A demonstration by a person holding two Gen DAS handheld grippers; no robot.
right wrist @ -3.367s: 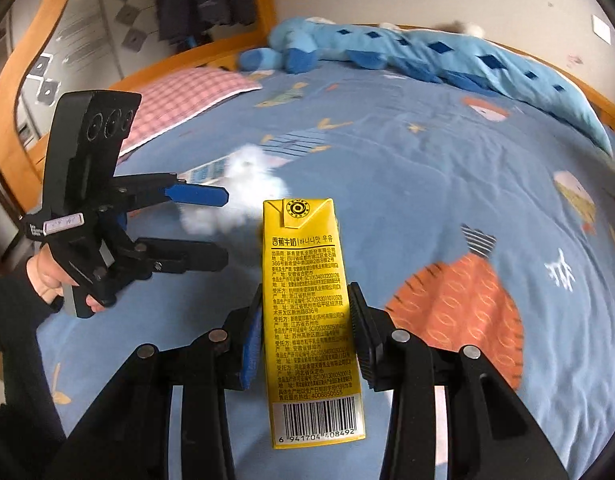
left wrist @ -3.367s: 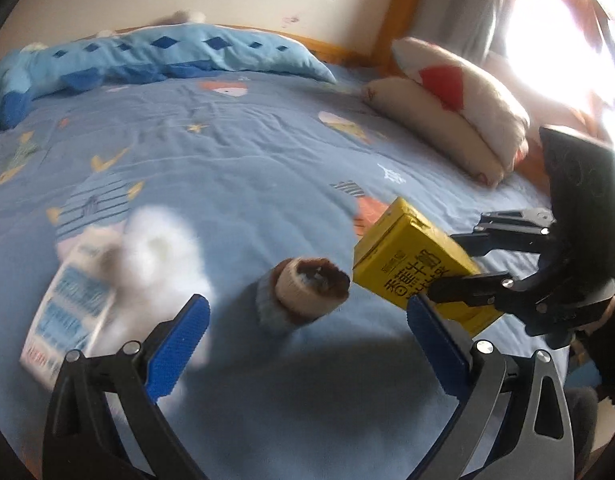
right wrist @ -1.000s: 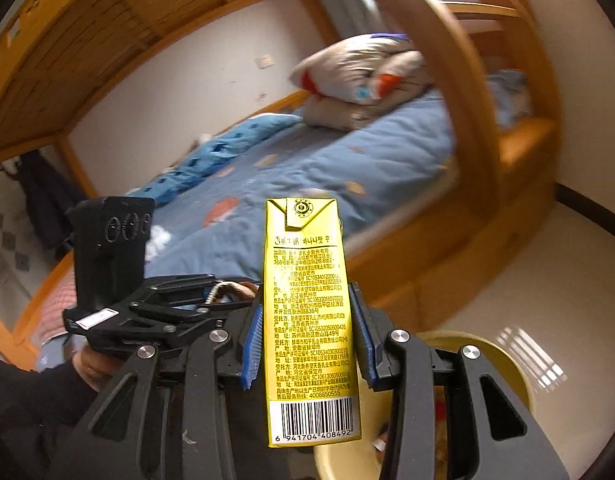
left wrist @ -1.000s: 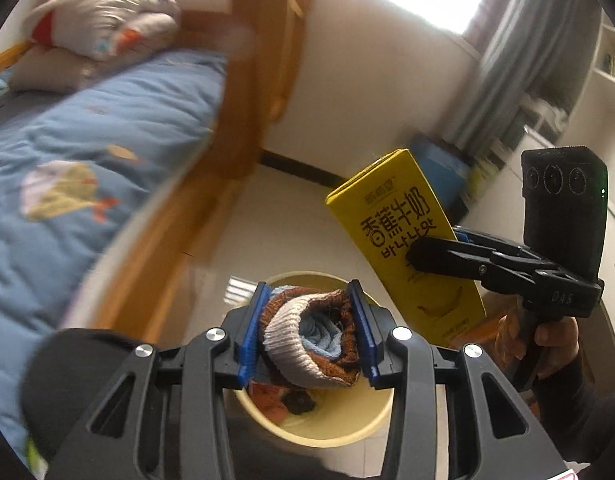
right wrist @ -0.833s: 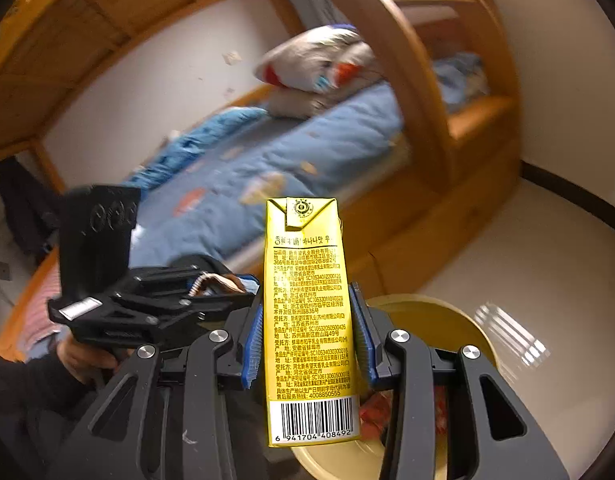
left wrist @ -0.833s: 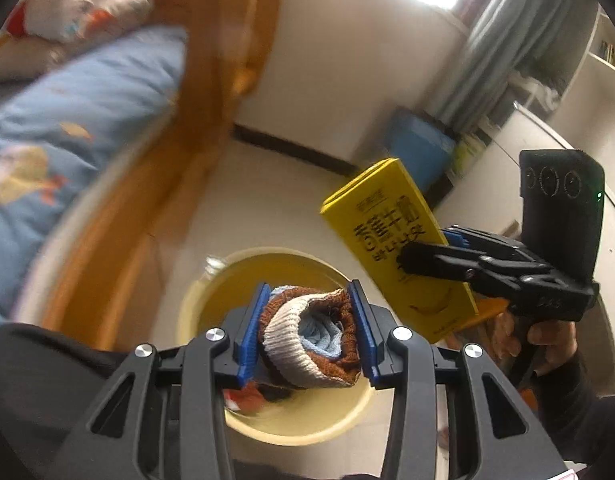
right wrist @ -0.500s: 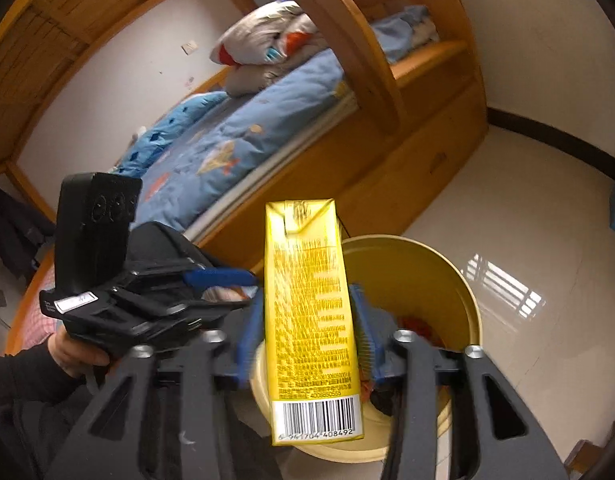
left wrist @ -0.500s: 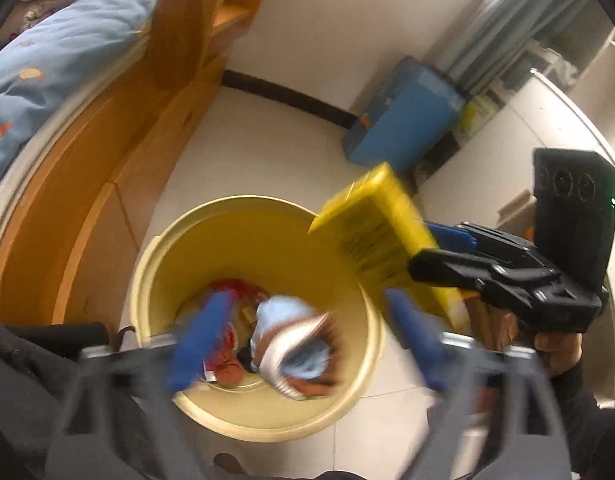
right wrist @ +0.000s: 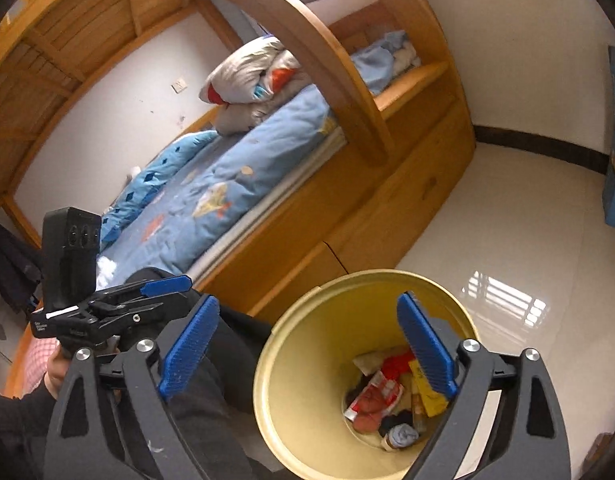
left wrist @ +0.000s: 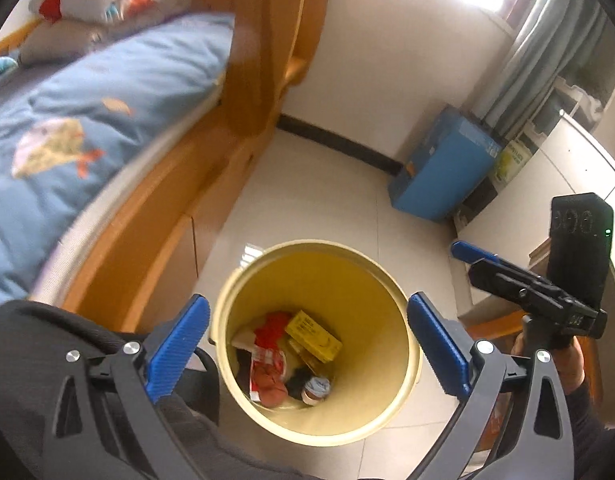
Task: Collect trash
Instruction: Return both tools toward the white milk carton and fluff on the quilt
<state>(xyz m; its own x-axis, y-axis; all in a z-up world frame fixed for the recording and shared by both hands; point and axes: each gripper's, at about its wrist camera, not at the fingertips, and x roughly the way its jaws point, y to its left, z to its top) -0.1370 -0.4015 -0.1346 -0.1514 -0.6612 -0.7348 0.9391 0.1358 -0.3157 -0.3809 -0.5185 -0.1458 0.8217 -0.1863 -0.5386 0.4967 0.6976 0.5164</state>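
Observation:
A yellow bin (left wrist: pixel 319 245) (right wrist: pixel 267 344) stands on the floor below both grippers. Inside it lie the yellow milk carton (left wrist: pixel 313 336) (right wrist: pixel 427 394), the rolled sock (left wrist: pixel 317 388) (right wrist: pixel 403 436) and a red wrapper (left wrist: pixel 267 360) (right wrist: pixel 377 390). My left gripper (left wrist: pixel 307 316) hangs over the bin mouth, its jaws opening wide with nothing between them. Over the bin's near rim my right gripper (right wrist: pixel 307 312) is also opening, and it holds nothing. Each gripper shows in the other's view: the right gripper (left wrist: pixel 479 258) to the right of the bin, the left gripper (right wrist: pixel 167 286) to its left.
The wooden bed frame (left wrist: pixel 167 200) with its blue quilt (left wrist: pixel 87 112) runs along the bin's left. A blue box (left wrist: pixel 443 172) stands by the far wall under the curtain. My dark-trousered knee (right wrist: pixel 211 364) is next to the bin. Pale floor tiles (right wrist: pixel 487 240) surround it.
Both grippers swung from the bed to above the bin and opened. The sock dropped out of the left one and the yellow carton out of the right one, into the bin.

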